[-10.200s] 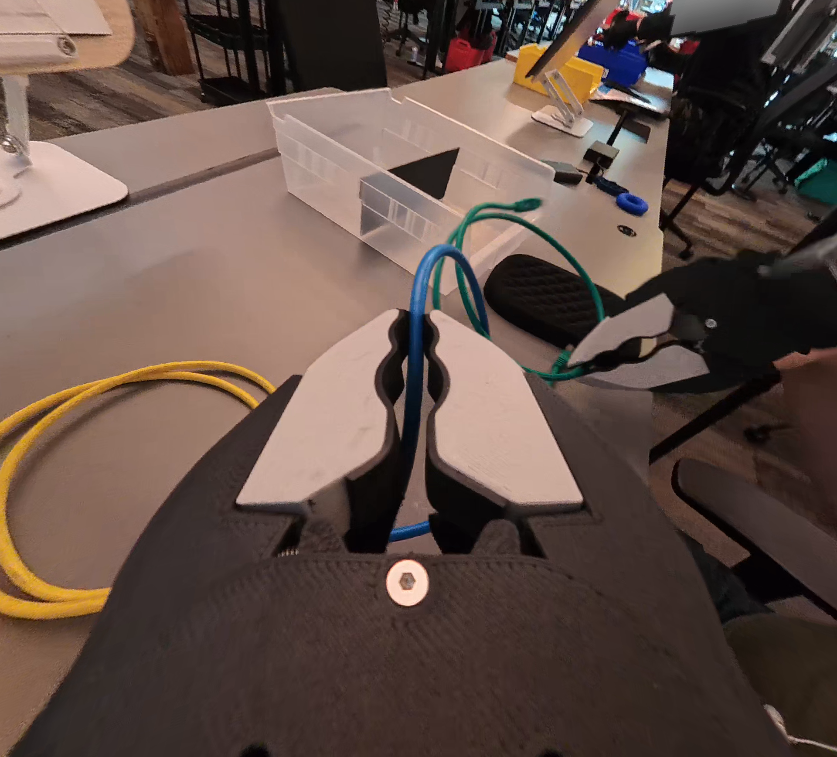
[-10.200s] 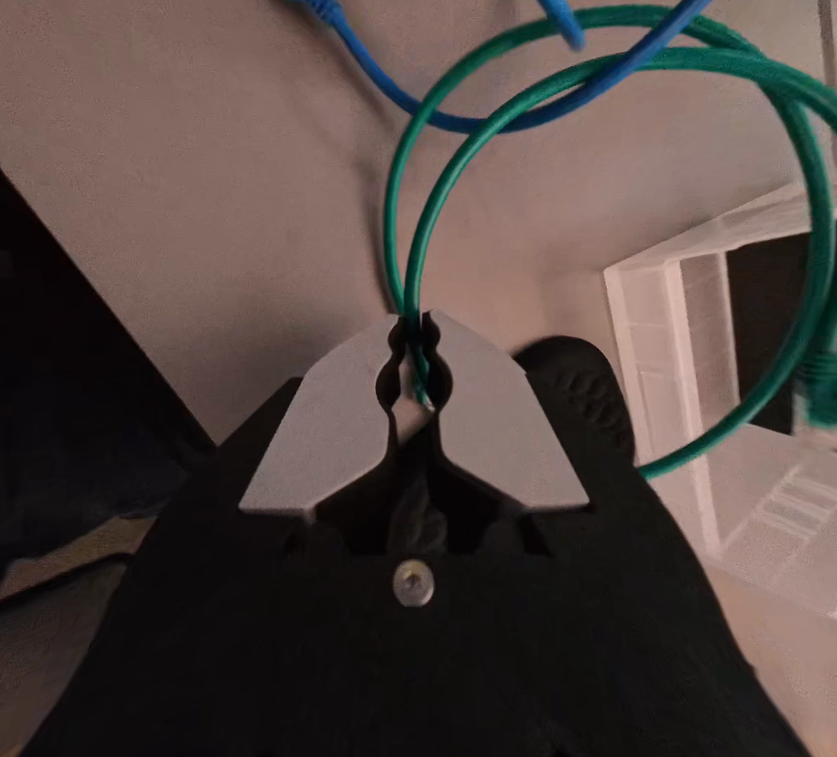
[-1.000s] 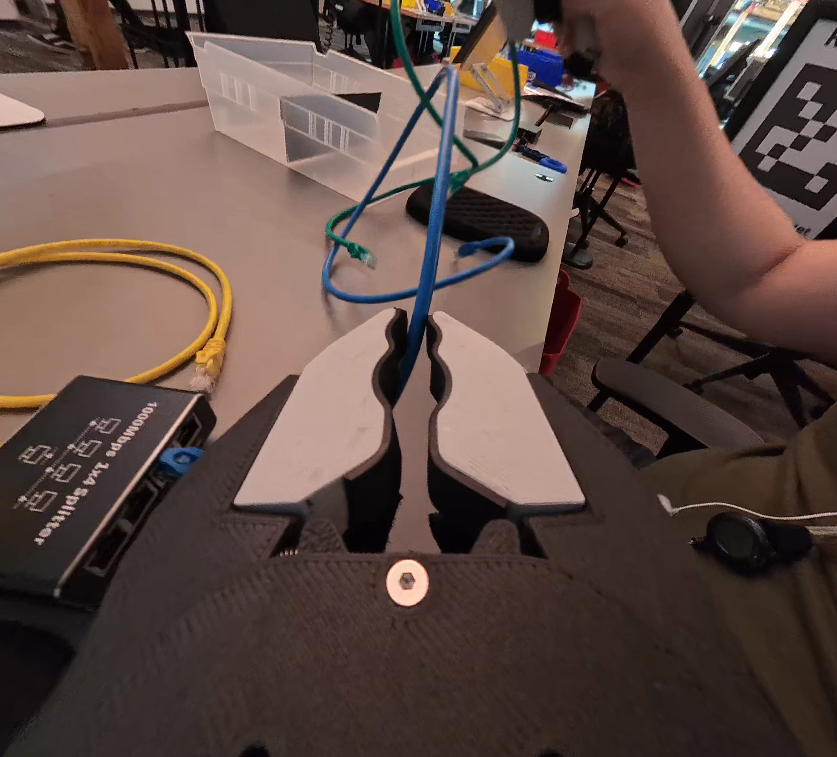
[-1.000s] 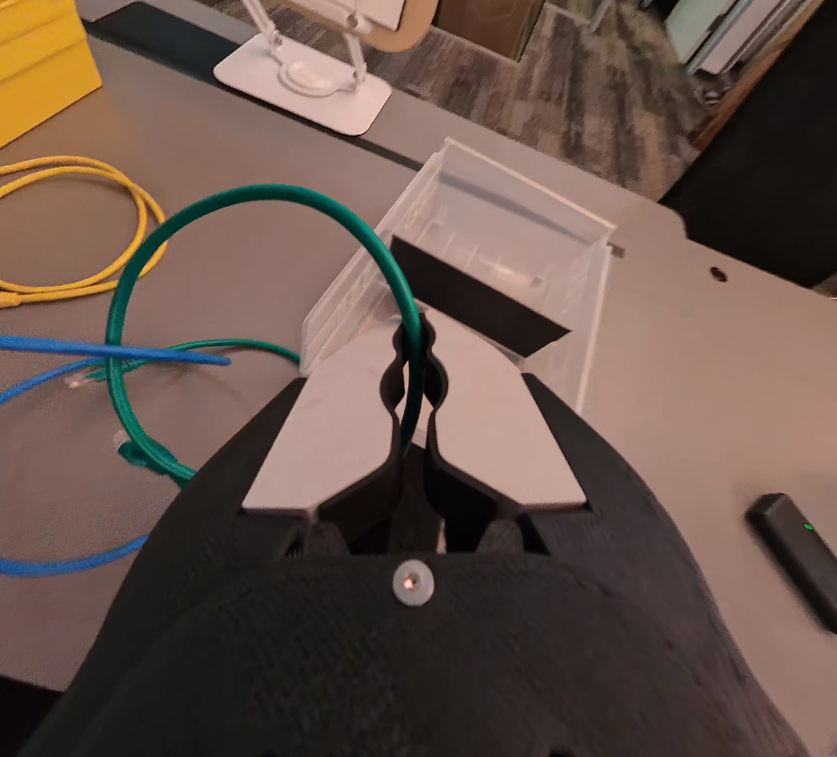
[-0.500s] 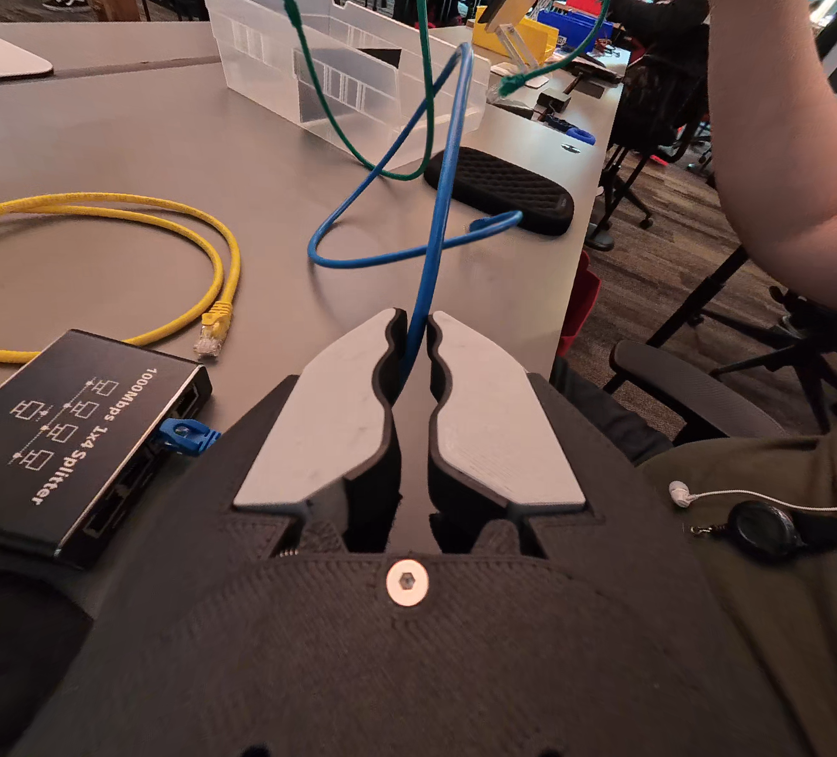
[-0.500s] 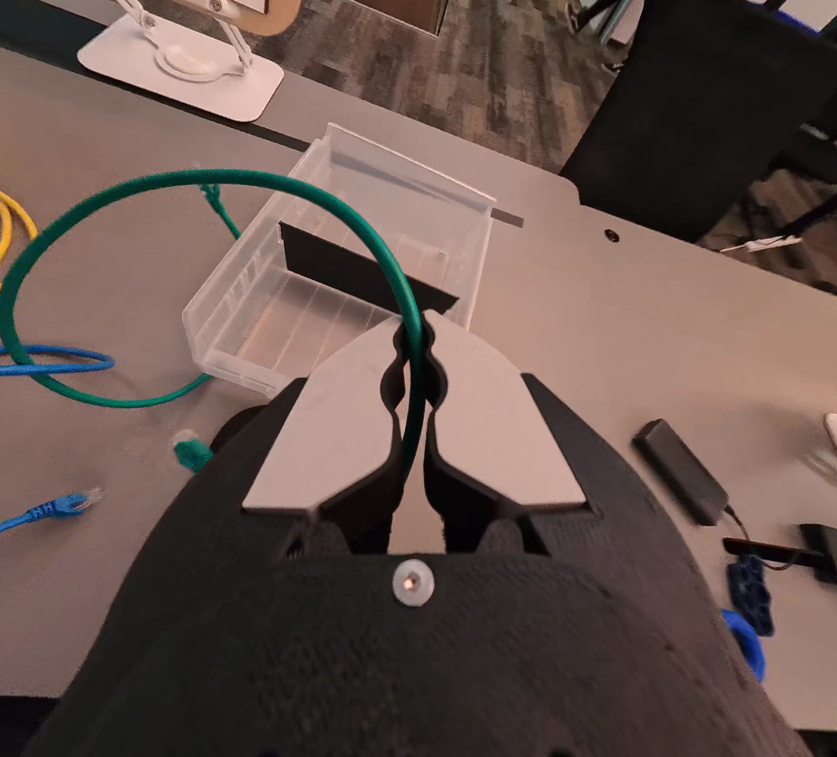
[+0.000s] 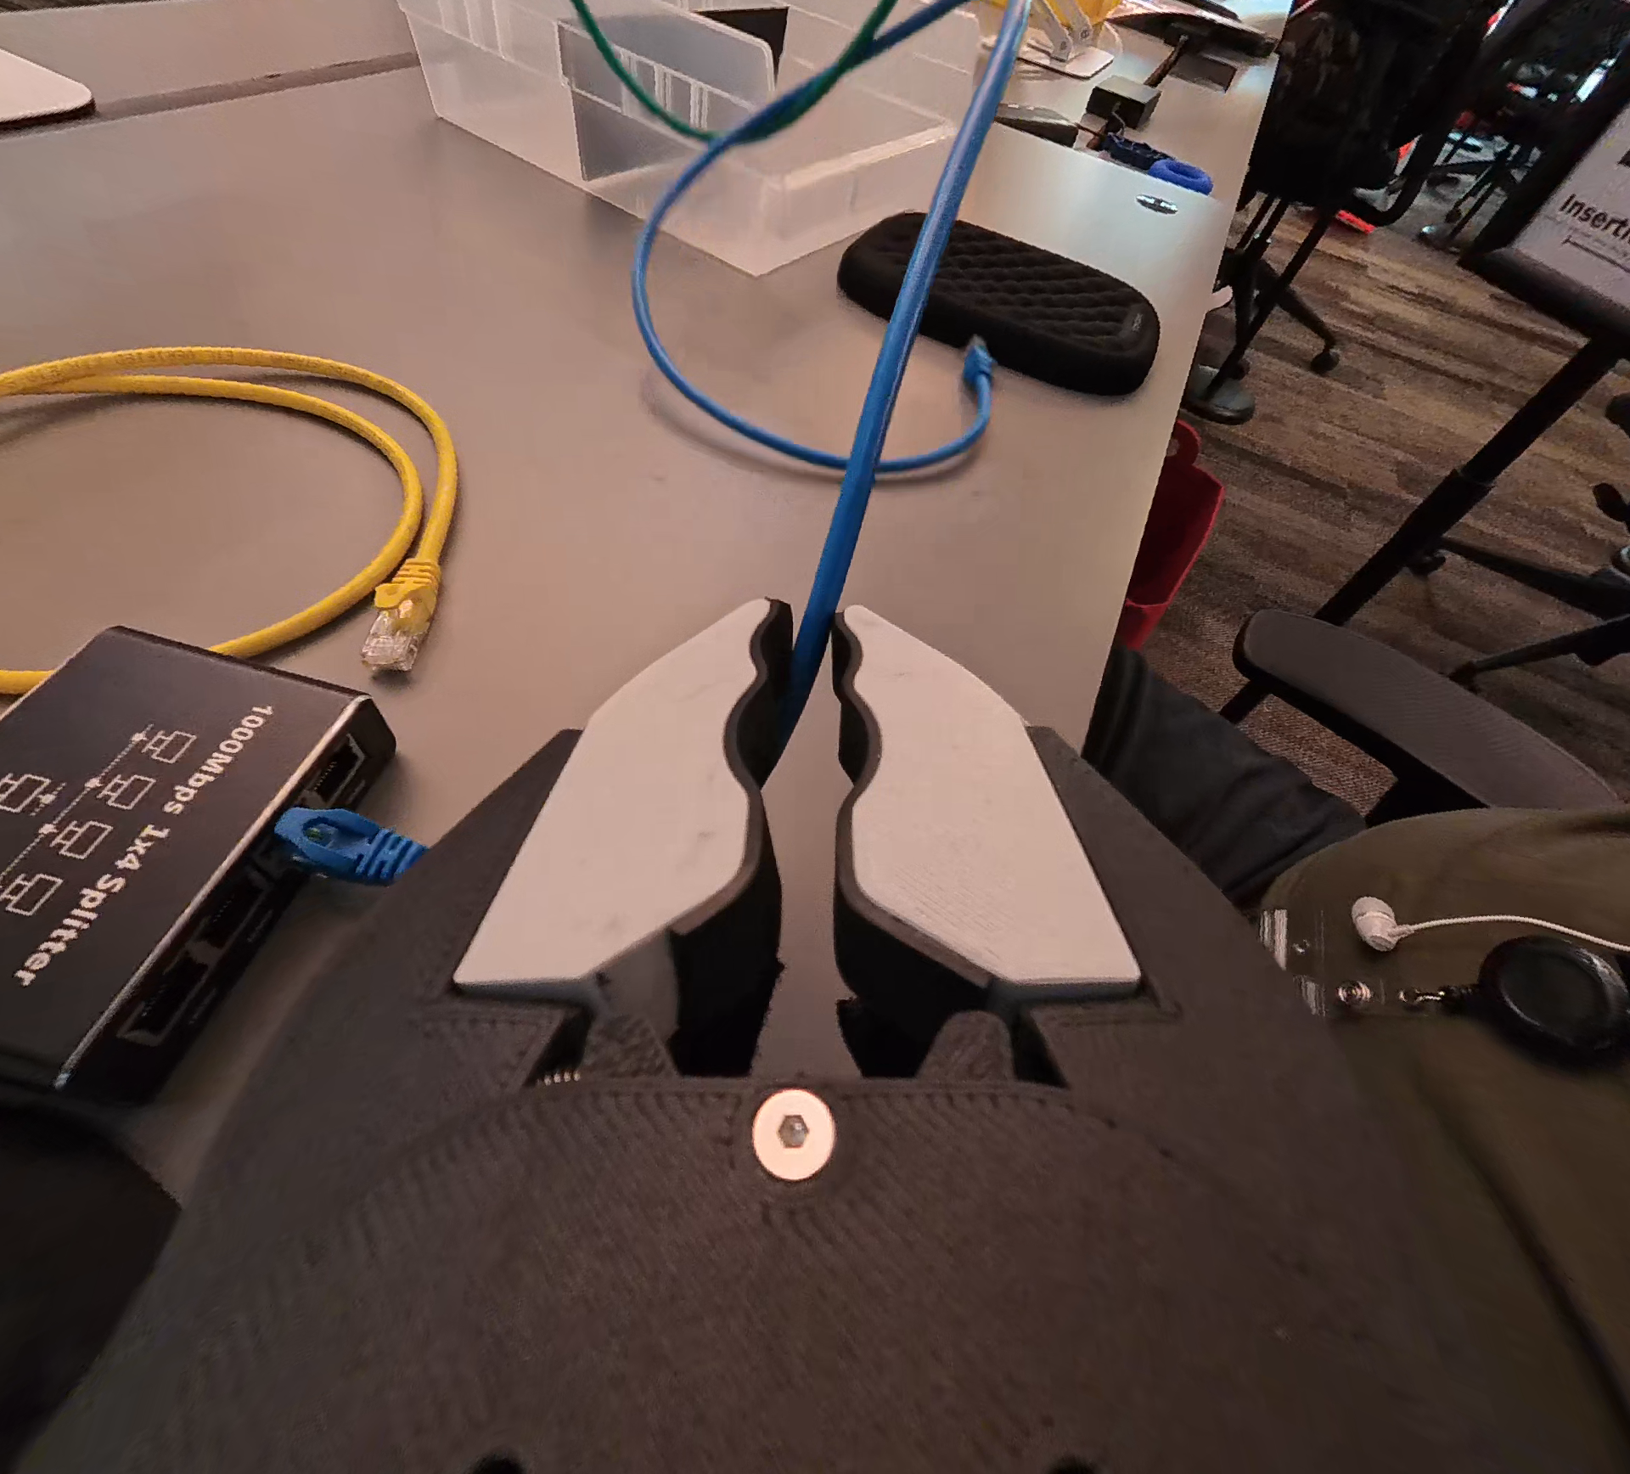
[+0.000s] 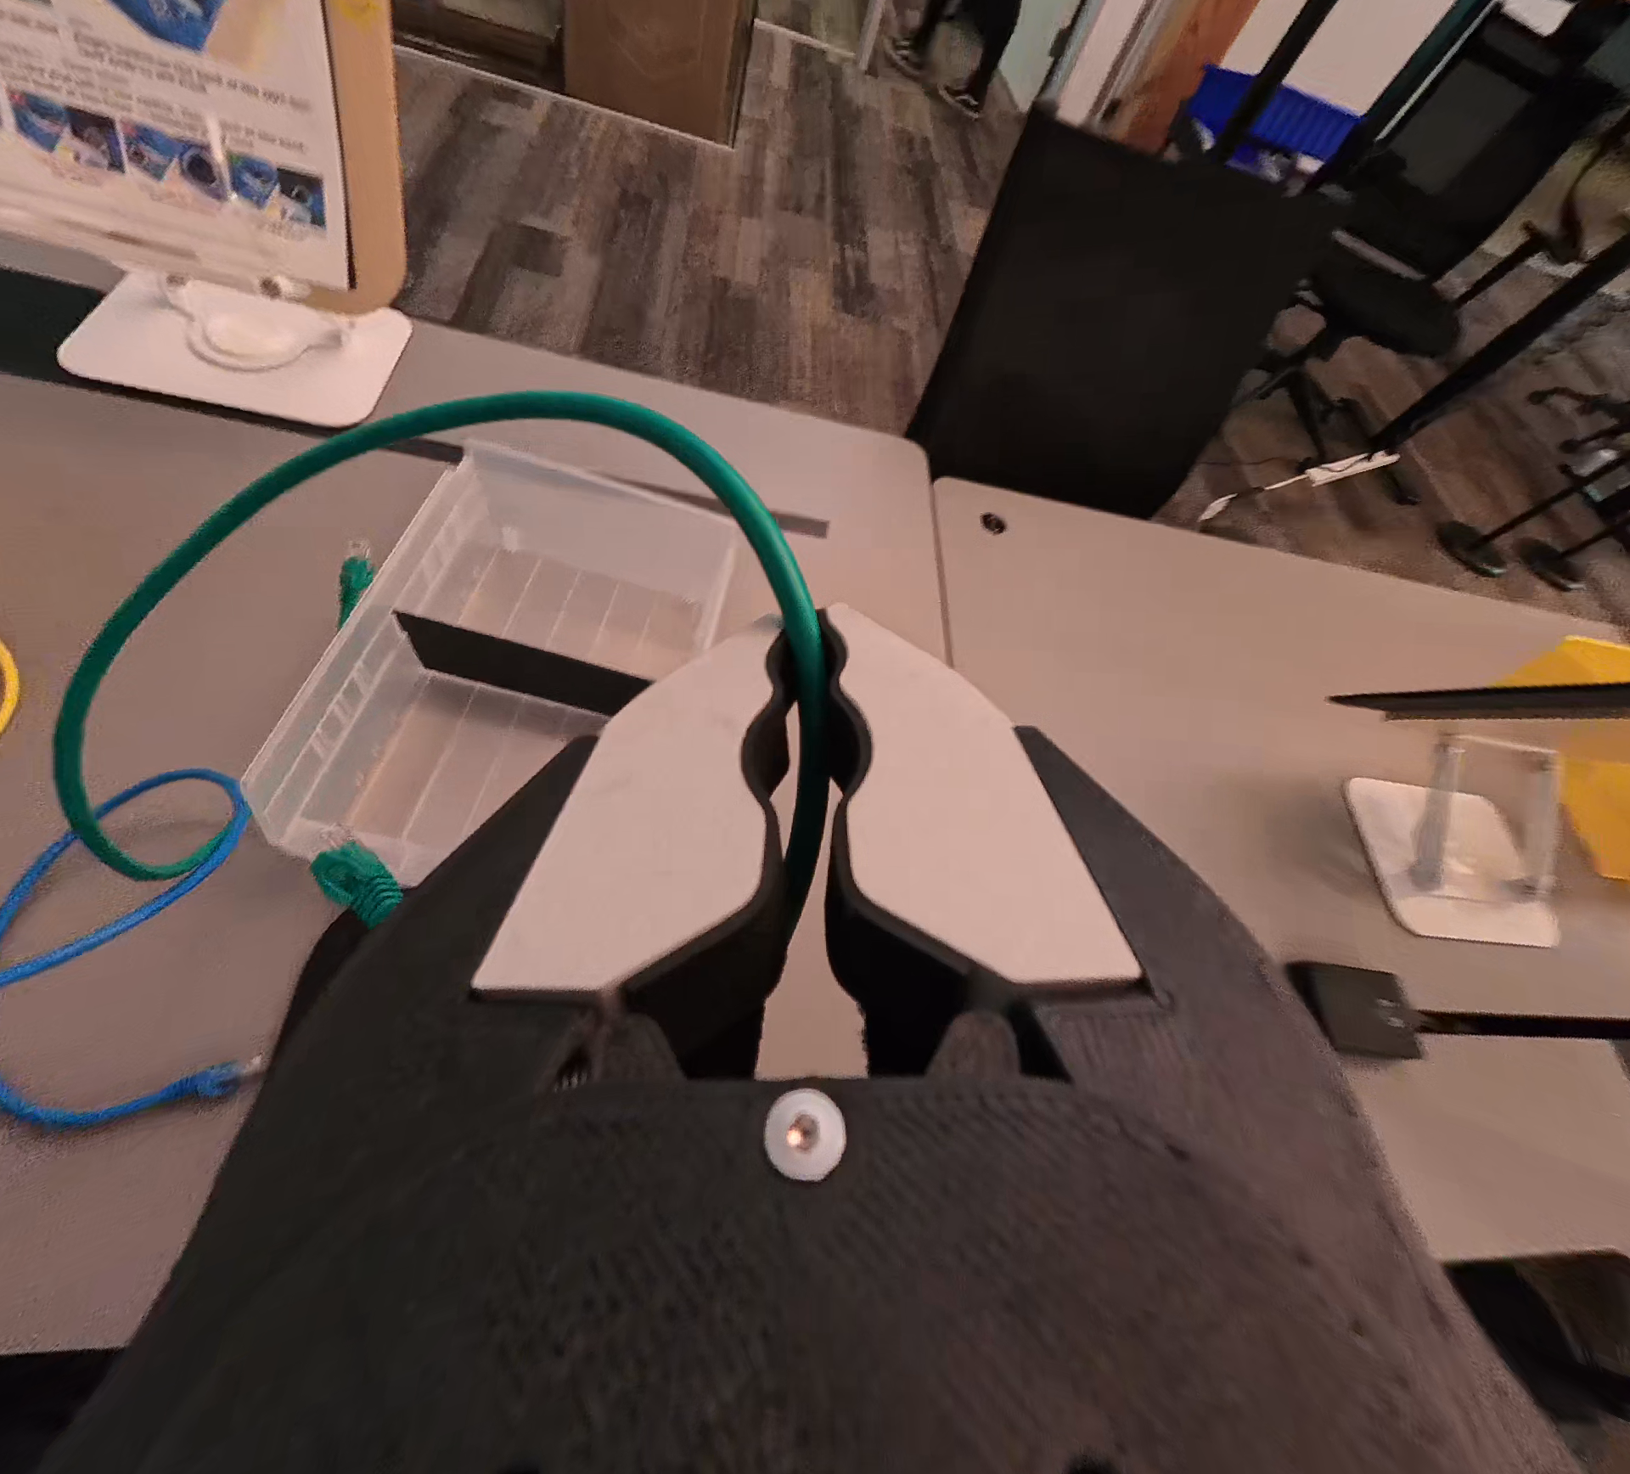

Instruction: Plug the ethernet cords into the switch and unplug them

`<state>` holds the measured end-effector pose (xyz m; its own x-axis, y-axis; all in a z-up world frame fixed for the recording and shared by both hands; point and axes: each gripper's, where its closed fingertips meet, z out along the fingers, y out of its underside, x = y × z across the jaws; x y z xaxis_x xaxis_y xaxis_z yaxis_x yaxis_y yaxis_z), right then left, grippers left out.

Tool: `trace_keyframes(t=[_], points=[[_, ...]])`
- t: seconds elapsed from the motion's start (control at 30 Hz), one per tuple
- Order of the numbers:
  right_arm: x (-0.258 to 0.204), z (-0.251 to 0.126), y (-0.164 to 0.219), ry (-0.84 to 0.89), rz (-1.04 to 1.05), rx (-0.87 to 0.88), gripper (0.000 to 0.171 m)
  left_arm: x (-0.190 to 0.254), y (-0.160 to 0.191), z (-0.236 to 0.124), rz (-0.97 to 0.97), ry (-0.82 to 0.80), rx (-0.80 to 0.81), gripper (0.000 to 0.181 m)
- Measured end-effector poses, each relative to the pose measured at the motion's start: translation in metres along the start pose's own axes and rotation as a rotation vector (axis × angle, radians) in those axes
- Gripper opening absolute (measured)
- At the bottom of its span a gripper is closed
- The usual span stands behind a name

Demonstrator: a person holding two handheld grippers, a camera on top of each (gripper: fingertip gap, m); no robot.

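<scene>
The left gripper (image 7: 804,620) is clamped on the blue cord (image 7: 891,373), which rises from between its fingers toward 12 o'clock, bends over and comes down in a loop on the counter (image 7: 265,214). One blue plug (image 7: 348,849) sits in a port of the black switch (image 7: 132,832), at 9 o'clock just beside the gripper; the free blue plug (image 7: 975,364) rests near the black pad (image 7: 1005,302) at 1 o'clock. The right gripper (image 8: 804,624) is closed on the green cord (image 8: 291,479), which arches from its fingertips toward 10 o'clock and curls down; one green plug (image 8: 353,885) hangs at 8 o'clock by the front of the clear bin (image 8: 529,549), and the other green plug (image 8: 353,576) is by the bin's left wall. The green cord appears to pass through or across the blue loop, so I judge the step in hand is pulling the two cords apart so that the green one can be plugged in. The yellow cord (image 7: 388,461) lies unplugged at 10 o'clock of the left gripper, its plug near the switch. The next move probably calls for lifting the green cord clear of the blue one and re-gripping it close to a plug, because the present hold in the middle gives no control of the plug's direction.
</scene>
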<state>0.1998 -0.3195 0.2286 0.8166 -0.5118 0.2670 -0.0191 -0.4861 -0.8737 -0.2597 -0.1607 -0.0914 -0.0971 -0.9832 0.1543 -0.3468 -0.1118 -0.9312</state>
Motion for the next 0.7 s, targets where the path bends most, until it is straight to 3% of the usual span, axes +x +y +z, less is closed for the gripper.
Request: trace_keyframes(t=[0.3,0.7], points=[[0.049,-0.095,-0.132,0.085,0.033,0.083,0.003,-0.001,0.003,0.004,0.040,-0.040,0.005,0.008],[0.085,-0.193,-0.207,0.305,-0.018,0.009,0.004,-0.004,0.009,0.008,0.112,-0.122,-0.031,0.008]])
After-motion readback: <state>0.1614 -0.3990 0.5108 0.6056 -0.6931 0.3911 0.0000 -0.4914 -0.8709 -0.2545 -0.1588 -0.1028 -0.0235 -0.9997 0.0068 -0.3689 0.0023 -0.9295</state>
